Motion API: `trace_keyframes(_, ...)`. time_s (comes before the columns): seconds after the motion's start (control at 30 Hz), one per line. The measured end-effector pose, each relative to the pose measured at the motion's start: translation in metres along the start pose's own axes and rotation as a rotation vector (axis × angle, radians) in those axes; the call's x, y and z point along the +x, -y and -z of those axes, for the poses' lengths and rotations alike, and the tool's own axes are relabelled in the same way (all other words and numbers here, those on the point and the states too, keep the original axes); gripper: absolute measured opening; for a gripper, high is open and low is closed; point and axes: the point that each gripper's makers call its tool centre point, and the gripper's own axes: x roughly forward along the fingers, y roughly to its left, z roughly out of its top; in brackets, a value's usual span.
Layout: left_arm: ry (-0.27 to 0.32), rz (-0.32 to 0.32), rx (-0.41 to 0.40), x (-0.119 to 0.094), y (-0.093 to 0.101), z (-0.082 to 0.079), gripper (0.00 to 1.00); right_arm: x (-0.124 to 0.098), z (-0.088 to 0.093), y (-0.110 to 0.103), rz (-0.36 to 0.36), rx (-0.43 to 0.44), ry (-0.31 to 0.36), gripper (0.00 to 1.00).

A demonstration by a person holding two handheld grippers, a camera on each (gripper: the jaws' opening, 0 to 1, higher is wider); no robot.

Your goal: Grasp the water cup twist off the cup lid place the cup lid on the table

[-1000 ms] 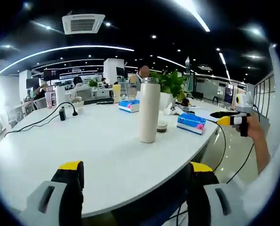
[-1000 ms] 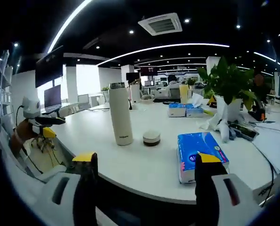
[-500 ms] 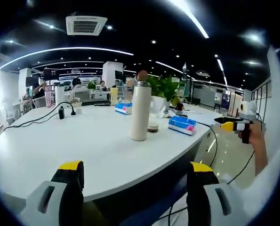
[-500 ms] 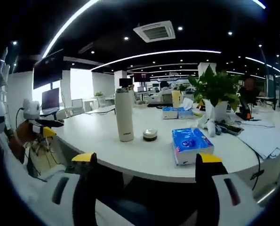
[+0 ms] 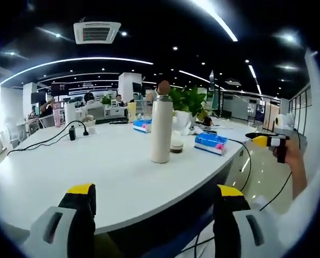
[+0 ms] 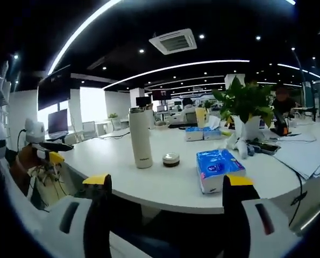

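Worktop (image 5: 95,166): we see a wide white worktop with a rounded edge facing us; in the right gripper view (image 6: 165,180) its near edge curves across the middle.

Plant (image 6: 246,102): a leafy green plant in a white pot (image 6: 247,129) stands toward the far right part of the worktop; in the left gripper view it rises behind the cup.

Cup (image 5: 161,130): the tall cream cup stands upright near the middle of the worktop, well back from the near edge, untouched by either gripper. In the right gripper view (image 6: 140,138) it stands just left of the small round dish.

Lid (image 5: 162,98): we see the silver lid on top of the cup, upright.

Tissue pack (image 6: 219,169): a blue pack lies close to the near edge in the right gripper view, right of the dish; in the left gripper view (image 5: 210,143) it lies near the right edge.

Cable (image 5: 41,141): a black cable with a plug block runs over the far left part of the worktop.

Dish (image 6: 171,159): a small round dish sits just beside the cup.

Left gripper (image 5: 154,196): our jaws are spread wide and grasp nothing, low before the near edge.

Right gripper (image 6: 168,185): jaws likewise apart and holding nothing, short of the edge. In the left gripper view it shows at the right (image 5: 262,138), held in a hand (image 5: 291,153).
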Motion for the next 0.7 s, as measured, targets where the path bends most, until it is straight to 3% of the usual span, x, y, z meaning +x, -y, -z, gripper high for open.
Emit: trace_keyframes(0.7, 0.009, -0.003, 0.003, -0.0034, 0.0016, -0.003, 0.89, 0.0002, 0.006, -0.0009, -0.002, 0.006, -0.022, 0.86)
